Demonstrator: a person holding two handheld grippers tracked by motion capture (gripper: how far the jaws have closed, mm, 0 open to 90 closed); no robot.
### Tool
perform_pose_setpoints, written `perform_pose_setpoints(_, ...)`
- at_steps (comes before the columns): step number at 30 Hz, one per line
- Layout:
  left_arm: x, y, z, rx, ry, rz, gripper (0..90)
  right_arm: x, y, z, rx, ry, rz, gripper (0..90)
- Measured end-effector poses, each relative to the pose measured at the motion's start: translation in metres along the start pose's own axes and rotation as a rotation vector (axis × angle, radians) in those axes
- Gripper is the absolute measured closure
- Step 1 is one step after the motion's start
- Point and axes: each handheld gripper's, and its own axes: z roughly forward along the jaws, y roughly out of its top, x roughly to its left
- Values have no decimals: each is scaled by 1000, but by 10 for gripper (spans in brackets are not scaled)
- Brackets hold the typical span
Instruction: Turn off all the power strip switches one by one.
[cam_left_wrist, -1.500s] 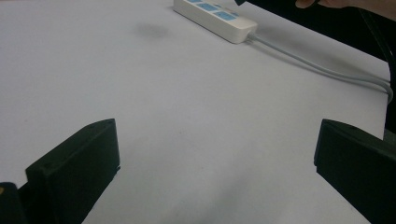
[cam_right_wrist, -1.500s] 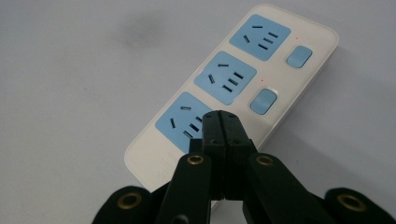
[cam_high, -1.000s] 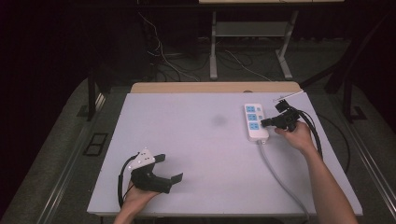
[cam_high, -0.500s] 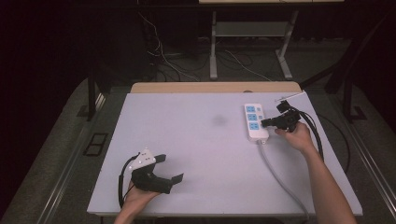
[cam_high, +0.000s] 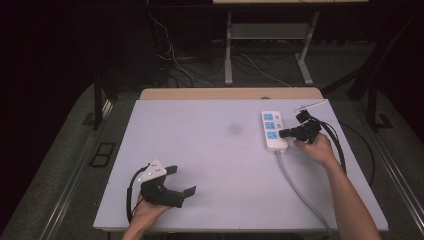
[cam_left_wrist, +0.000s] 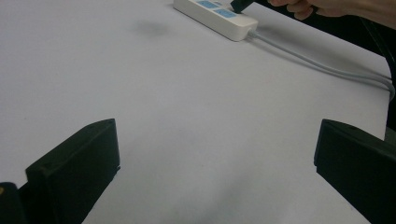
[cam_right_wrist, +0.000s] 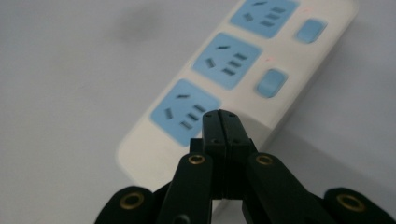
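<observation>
A: How far along is it?

B: The right gripper (cam_high: 286, 133), jaws pressed together on nothing, sits on the power strip (cam_high: 273, 129) at the table's (cam_high: 210, 150) two o'clock, apparently over the nearest rocker switch. The other two switches (cam_right_wrist: 272, 82) look untouched.

A: And the left gripper (cam_high: 181, 180)?

B: Spread wide, idle at seven o'clock. Nothing has shifted from the earlier frames; both hands are where they were.

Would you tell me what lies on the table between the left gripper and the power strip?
Nothing but bare white table: in the high view, the stretch from the left gripper to the power strip is bare.
</observation>
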Motion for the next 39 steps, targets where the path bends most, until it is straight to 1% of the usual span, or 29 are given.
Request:
perform_pose_setpoints(1,0,0,0,1,1,-1,0,0,0,0,0,0,0,900)
perform_pose_setpoints(3,0,0,1,4,0,0,0,4,-1,0,-6,-27,-29,900)
perform_pose_setpoints(6,-1,0,1,8,-3,3,0,1,-1,0,-10,-10,-12,900)
perform_pose_setpoints(11,1,0,1,9,-2,0,0,-1,-2,0,-17,3,-8,900)
perform_pose_setpoints(12,1,0,1,9,-1,0,0,-1,-3,0,-20,9,4,900)
perform_pose_setpoints(15,1,0,1,9,0,0,0,-2,-2,0,-19,18,16,900)
perform_pose_setpoints(17,1,0,0,9,2,-2,0,-2,-1,-1,-16,27,12,900)
perform_pose_setpoints(20,2,-1,0,9,4,-7,0,-2,0,-4,-16,20,12,900)
perform_pose_setpoints(21,2,-1,0,10,4,-7,0,-3,1,-6,-4,2,6,900)
perform_pose_setpoints(25,2,-1,0,9,3,-6,0,-5,1,-8,0,6,18,900)
perform_pose_setpoints(28,2,-1,0,11,5,-7,0,-7,1,-11,-9,12,25,900)
perform_pose_setpoints(29,3,-1,0,12,5,-6,0,-7,2,-13,-12,7,19,900)
perform_pose_setpoints(32,3,-1,0,14,5,-6,0,-7,4,-15,-11,7,18,900)
perform_pose_setpoints(36,4,-1,1,12,3,-7,0,-6,12,-19,-12,-1,0,900)
perform_pose_setpoints(39,4,0,0,9,4,-10,0,-6,16,-20,-10,-3,-5,900)
